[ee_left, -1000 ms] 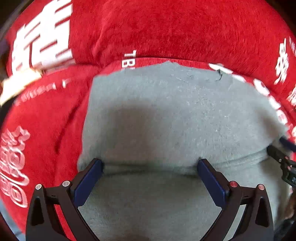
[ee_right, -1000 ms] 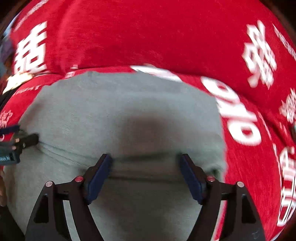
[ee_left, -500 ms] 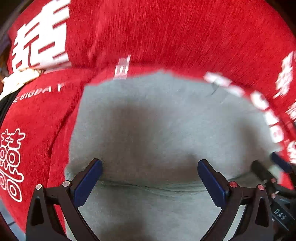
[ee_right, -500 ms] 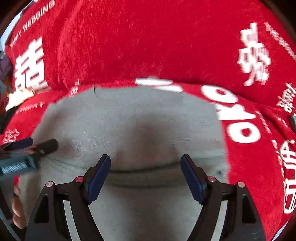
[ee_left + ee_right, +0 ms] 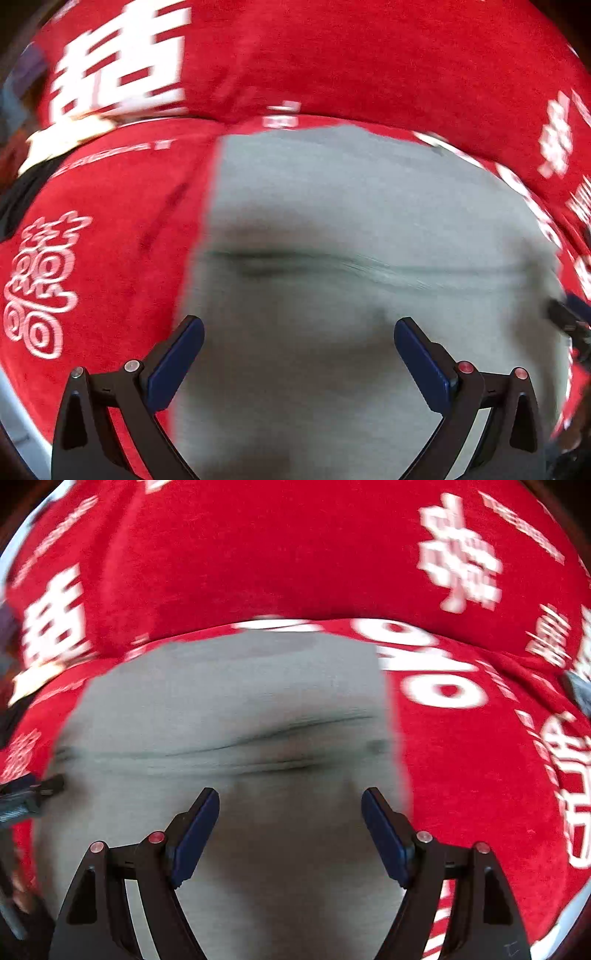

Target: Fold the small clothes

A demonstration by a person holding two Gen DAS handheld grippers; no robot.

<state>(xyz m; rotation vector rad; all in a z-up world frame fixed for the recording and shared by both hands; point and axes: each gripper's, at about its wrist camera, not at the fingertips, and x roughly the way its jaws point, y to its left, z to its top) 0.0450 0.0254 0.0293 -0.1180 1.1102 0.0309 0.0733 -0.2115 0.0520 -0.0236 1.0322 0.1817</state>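
Both our grippers have drawn back from the grey garment's (image 5: 332,229) fold line. From our left wrist: left gripper (image 5: 299,338) gapes empty above the cloth, which lies flat on a red printed cover (image 5: 110,258). From our right wrist: right gripper (image 5: 290,808) spread wide, nothing pinched; garment (image 5: 229,701) beneath.

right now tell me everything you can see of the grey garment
The grey garment looks like soft, plain knit cloth without print. It lies flat on the red cloth with white lettering, folded, with a crease running across its middle. Both views are blurred. The open left gripper and right gripper hang over it; contact cannot be told.
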